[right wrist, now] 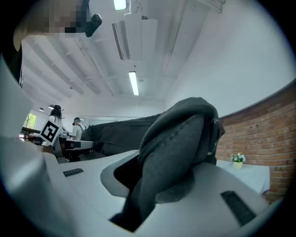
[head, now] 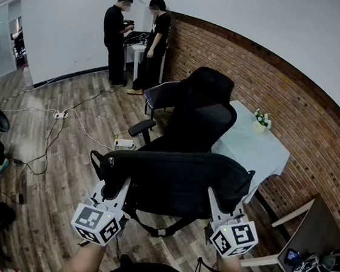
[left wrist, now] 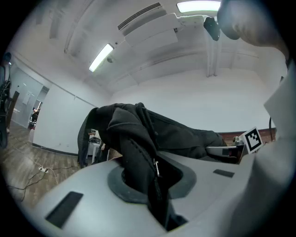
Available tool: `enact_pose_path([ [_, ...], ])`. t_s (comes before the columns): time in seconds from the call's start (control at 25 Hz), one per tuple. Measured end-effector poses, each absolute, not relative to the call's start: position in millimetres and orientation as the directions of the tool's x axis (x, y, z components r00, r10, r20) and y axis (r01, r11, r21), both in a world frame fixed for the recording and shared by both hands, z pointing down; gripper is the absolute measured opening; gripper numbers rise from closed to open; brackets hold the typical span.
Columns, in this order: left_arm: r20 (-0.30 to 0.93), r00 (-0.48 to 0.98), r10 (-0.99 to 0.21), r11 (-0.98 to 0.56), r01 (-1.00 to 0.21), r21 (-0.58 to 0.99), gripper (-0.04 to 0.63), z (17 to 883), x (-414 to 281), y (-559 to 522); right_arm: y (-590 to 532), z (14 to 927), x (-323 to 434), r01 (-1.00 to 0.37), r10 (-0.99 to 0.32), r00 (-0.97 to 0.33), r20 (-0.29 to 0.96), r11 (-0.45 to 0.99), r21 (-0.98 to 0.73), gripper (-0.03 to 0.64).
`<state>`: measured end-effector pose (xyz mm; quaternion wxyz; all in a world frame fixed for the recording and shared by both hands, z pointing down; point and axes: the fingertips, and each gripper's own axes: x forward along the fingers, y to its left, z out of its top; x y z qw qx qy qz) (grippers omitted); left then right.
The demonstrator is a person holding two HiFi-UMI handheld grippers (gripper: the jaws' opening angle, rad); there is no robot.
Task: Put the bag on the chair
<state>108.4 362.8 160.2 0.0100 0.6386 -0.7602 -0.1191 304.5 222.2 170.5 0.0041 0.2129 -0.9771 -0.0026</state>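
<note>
The left hand-held gripper is seen nearly closed, with a fold of the black bag pinched between its jaws. The right hand-held gripper is likewise clamped on a thick bunched edge of the same bag, with only a narrow gap taken up by the fabric.

In the head view the bag is held stretched out level between the two grippers at the lower centre of the frame, one end in each. It is carried in front of a black office chair, whose seat is partly covered by it; whether the two touch cannot be told.

To the right of the chair a pale desk is placed against a brick wall, and a small flower pot is set on it. Cables are strewn over the wooden floor at the left. Two people are seen standing at the upper left.
</note>
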Motion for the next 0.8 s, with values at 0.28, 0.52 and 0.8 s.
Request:
enact_pose_path([
  [0.28, -0.132, -0.183, -0.974, 0.158, -0.971, 0.181, 0.049, 161.2, 110.5, 362.1, 220.4, 170.7, 305.1, -0.417, -0.417, -0.909, 0.009, 0.909, 0.007, 0.089],
  [0.52, -0.136, -0.180, -0.974, 0.155, -0.972, 0.176, 0.049, 161.2, 109.7, 360.6, 219.3, 171.6, 304.3, -0.418, -0.418, -0.909, 0.006, 0.909, 0.012, 0.089],
  [0.8, -0.145, -0.172, -0.974, 0.145, -0.973, 0.179, 0.049, 158.1, 103.5, 362.3, 224.2, 166.7, 300.4, -0.393, -0.393, -0.919, -0.029, 0.919, 0.013, 0.089],
])
